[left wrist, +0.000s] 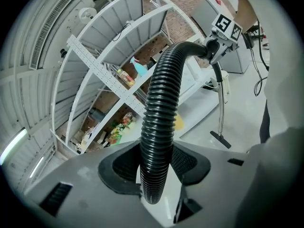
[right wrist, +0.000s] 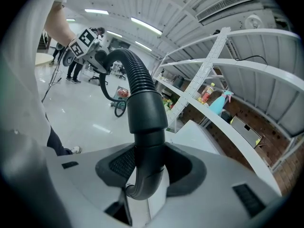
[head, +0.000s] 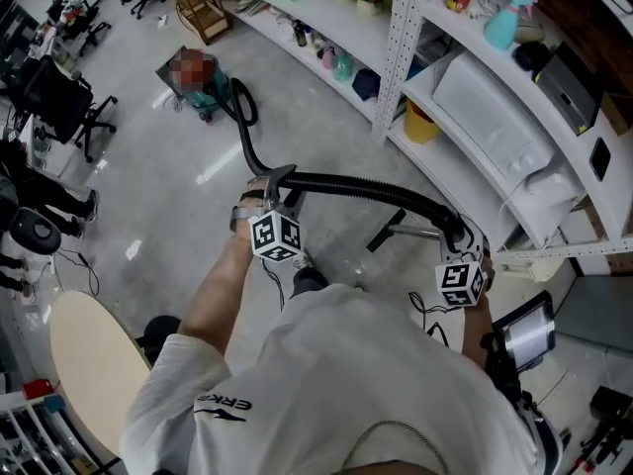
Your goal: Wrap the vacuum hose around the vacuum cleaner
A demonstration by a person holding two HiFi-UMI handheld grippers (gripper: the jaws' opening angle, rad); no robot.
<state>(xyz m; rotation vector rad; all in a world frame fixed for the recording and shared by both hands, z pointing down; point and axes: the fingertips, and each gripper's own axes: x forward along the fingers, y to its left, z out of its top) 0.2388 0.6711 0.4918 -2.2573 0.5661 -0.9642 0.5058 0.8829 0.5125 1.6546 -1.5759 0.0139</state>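
The wrapping itself has not begun - this looks like the carry-in step, with the hose (head: 346,184) lifted clear of the floor (head: 158,196) and strung between both grippers. The vacuum (head: 211,95) stands far left on the floor, well apart from the person, and the hose runs from it in a curve toward the near side.

The left gripper (head: 277,184) has its jaws closed on the ribbed part of the hose (left wrist: 159,127); in its own view the ribs pass straight up between the two pads (left wrist: 190,163), which press on either side. From there the hose arcs right in front of the shelves (head: 475,97) to the right gripper (head: 462,237), whose jaws are clamped on the smooth end cuff (right wrist: 145,127). A wand (left wrist: 221,103) hangs from that end toward the floor.

The next move, as I judge it, calls for bringing both ends across to the vacuum and laying the span round its body in loops - minding the dangling wand, which could swing or catch, and keeping the slack from kinking.
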